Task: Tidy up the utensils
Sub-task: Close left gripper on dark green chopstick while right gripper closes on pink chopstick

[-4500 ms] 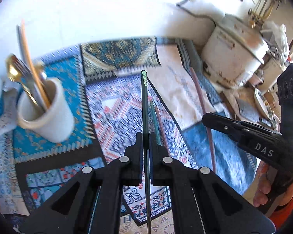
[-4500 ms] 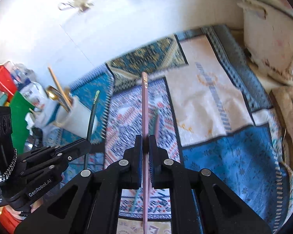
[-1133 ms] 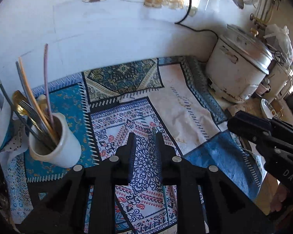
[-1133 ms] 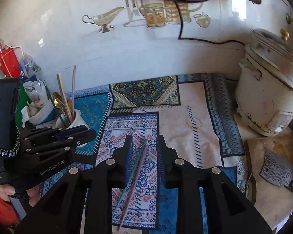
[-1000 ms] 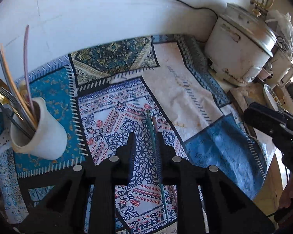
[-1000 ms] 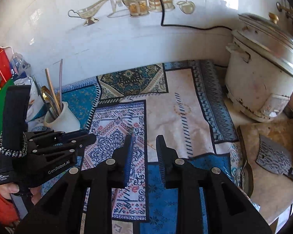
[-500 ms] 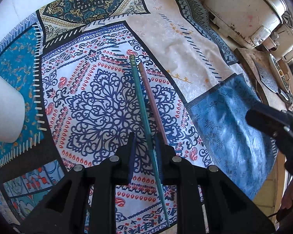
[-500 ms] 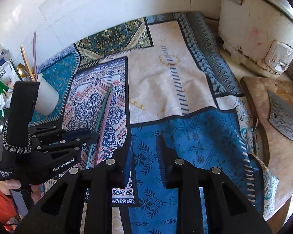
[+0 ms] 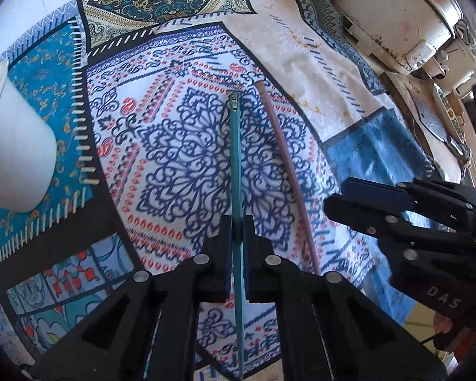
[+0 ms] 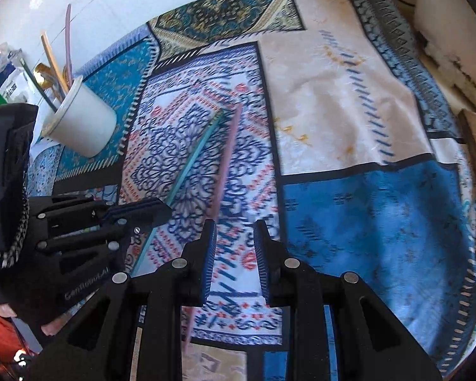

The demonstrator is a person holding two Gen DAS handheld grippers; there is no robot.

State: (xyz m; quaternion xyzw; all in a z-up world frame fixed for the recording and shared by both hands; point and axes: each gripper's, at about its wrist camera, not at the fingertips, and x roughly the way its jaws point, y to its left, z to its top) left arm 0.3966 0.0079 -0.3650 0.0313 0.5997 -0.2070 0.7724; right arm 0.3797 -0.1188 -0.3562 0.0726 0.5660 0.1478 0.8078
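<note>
Both grippers have descended toward the patterned cloth [image 9: 181, 146]. Left gripper [image 9: 237, 231] pinches the teal chopstick [image 9: 235, 158] at lower centre; right gripper [image 10: 234, 238] stands spread, pink chopstick [image 10: 227, 158] beside its left finger.

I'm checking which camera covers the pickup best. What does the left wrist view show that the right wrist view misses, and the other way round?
Only the left wrist view shows the left gripper shut on the teal chopstick. Only the right wrist view shows the utensils standing in the white cup and the right gripper open over the cloth, beside the pink chopstick. Both show both chopsticks, cup and cloth.
</note>
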